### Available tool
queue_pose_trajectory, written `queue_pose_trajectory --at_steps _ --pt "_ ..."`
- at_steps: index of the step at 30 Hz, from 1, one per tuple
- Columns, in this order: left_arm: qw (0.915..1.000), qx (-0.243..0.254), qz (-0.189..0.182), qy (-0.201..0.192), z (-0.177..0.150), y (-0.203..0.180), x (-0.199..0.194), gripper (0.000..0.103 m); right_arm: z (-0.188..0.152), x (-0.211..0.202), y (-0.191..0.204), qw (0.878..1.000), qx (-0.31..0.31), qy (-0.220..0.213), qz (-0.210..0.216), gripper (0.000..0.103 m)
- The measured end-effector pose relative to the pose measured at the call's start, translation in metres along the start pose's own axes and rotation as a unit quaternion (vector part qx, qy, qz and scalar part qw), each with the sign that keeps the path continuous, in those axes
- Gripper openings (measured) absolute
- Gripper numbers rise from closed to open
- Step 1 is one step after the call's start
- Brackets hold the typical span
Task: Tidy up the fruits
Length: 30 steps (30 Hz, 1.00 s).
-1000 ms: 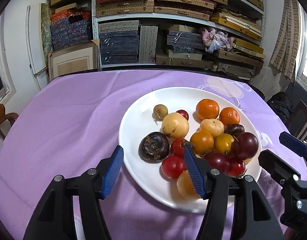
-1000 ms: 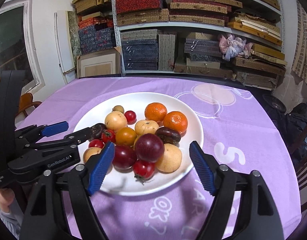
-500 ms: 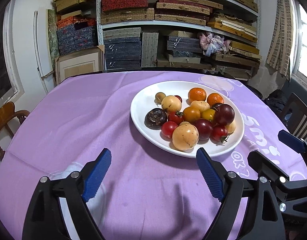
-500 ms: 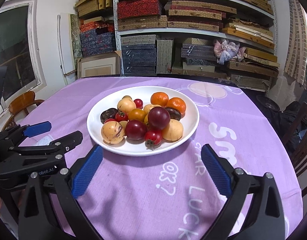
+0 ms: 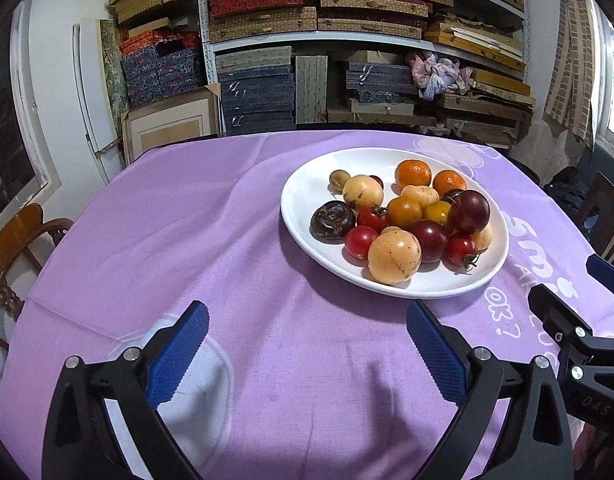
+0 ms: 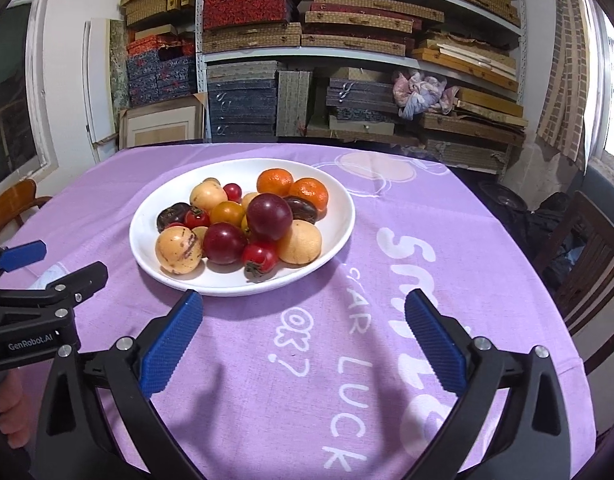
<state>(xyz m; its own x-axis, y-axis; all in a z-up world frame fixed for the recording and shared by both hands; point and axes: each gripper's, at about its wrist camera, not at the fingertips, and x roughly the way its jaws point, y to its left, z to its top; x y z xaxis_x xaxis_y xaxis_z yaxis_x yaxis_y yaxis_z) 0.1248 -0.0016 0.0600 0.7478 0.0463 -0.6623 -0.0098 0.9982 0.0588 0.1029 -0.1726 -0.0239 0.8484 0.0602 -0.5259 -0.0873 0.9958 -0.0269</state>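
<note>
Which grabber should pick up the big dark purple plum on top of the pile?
Probably the right gripper: the plum sits on its side of the white plate. For the left gripper, it lies across the pile.

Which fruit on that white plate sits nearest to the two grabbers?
The big pale yellow-peach round fruit at the plate's near edge. It is larger and paler than the small red tomatoes beside it, and the oranges lie at the far side.

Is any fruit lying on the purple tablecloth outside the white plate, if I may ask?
No, every fruit sits on the white plate; the purple tablecloth around it holds none.
</note>
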Motion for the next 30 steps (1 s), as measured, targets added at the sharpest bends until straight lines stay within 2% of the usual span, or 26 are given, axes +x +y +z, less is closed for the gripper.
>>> queue_pose_trajectory --at_steps 5,16,30 --pt "0.998 -0.03 -0.054 0.011 -0.001 0.01 0.001 0.1 -0.001 0.006 -0.001 1.0 -0.003 0.007 -0.001 0.099" --pt "0.9999 -0.009 -0.011 -0.001 -0.002 0.003 -0.001 0.1 -0.001 0.008 -0.003 1.0 0.002 0.008 0.001 0.099" --pt "0.9998 0.001 -0.015 0.012 -0.006 -0.003 0.004 0.1 0.0 0.011 -0.004 1.0 0.005 0.014 0.008 0.099"
